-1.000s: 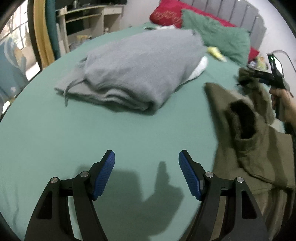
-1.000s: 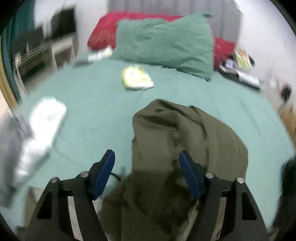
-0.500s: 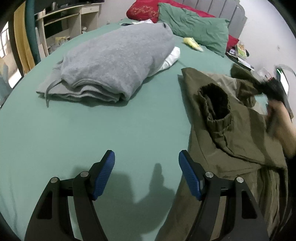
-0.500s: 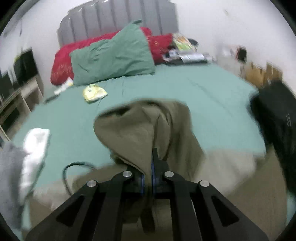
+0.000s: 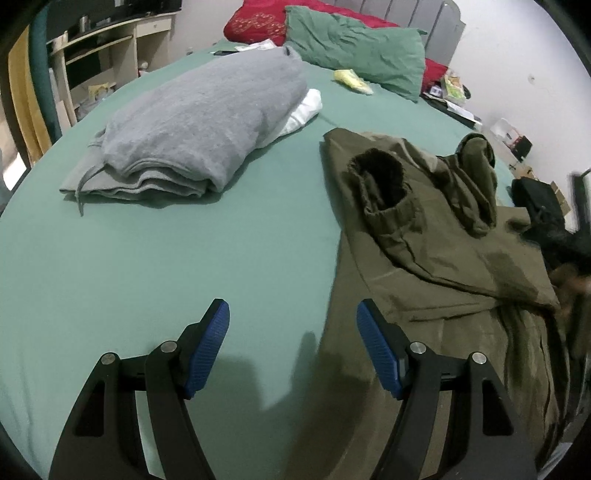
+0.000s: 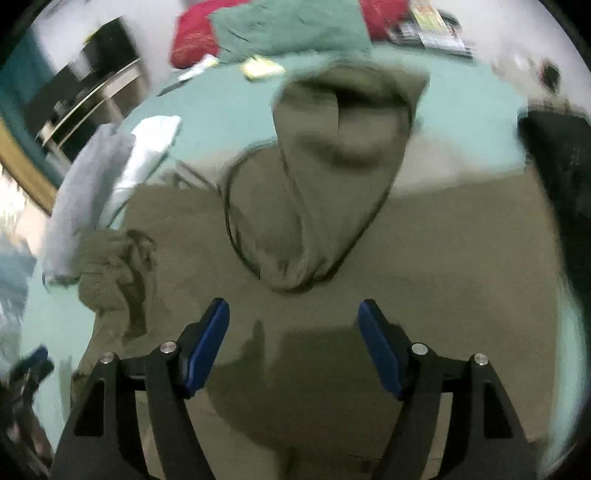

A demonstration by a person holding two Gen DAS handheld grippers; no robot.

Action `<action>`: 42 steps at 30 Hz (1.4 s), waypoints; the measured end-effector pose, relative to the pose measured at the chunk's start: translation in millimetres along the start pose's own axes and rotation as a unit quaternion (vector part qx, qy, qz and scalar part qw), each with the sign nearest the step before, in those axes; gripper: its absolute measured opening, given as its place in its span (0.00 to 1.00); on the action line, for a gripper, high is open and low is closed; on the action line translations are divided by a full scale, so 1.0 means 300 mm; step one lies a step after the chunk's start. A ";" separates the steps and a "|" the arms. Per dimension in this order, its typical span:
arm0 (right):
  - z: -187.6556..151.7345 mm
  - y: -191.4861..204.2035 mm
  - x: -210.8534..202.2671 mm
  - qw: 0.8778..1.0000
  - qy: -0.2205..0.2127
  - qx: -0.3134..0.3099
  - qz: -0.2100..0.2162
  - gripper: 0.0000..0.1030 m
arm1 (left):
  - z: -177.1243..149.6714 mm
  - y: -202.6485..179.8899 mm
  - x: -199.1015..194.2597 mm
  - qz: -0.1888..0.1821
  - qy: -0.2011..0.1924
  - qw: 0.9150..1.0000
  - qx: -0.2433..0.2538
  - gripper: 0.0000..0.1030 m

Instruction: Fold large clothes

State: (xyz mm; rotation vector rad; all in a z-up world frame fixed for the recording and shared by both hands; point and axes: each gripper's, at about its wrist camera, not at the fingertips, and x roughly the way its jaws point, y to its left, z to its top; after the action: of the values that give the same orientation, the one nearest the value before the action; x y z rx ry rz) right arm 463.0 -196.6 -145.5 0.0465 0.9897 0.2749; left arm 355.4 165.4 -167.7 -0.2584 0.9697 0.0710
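At the far left of the left wrist view a wooden shelf unit is seen beside the bed, whose green sheet fills most of the frame. A folded grey garment is laid on the sheet, with a white cloth tucked under its right edge. The left gripper is held above the sheet with its blue-padded jaws set wide apart — nothing is between them, and its right finger is over the edge of the olive hoodie. The hoodie is spread on the right half of the bed, one cuffed sleeve opening turned upward. Behind it a green pillow and a red pillow are propped at the headboard.

In the blurred right wrist view the grey garment and white cloth are seen at the left. The right gripper is held over the hoodie with jaws parted and empty — the hood lies ahead, pointing toward the green pillow.
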 end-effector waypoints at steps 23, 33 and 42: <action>0.594 -0.044 0.437 0.905 0.094 -0.347 -0.228 0.05 | 0.053 0.019 0.077 -0.013 0.026 0.999 -0.021 0.73; 0.522 -0.077 -0.150 0.948 -0.196 -0.106 -0.226 0.05 | 0.022 0.040 -0.016 -0.023 0.002 0.999 -0.029 0.73; -0.144 0.103 -0.231 0.943 -0.158 -0.216 -0.199 0.06 | -0.026 0.042 -0.091 -0.037 -0.010 0.999 -0.019 0.73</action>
State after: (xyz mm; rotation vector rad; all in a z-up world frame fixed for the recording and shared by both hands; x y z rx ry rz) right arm 384.8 -188.0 -107.7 -0.4939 0.5837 0.1010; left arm 331.5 177.1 -151.8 -0.3274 0.9384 0.0230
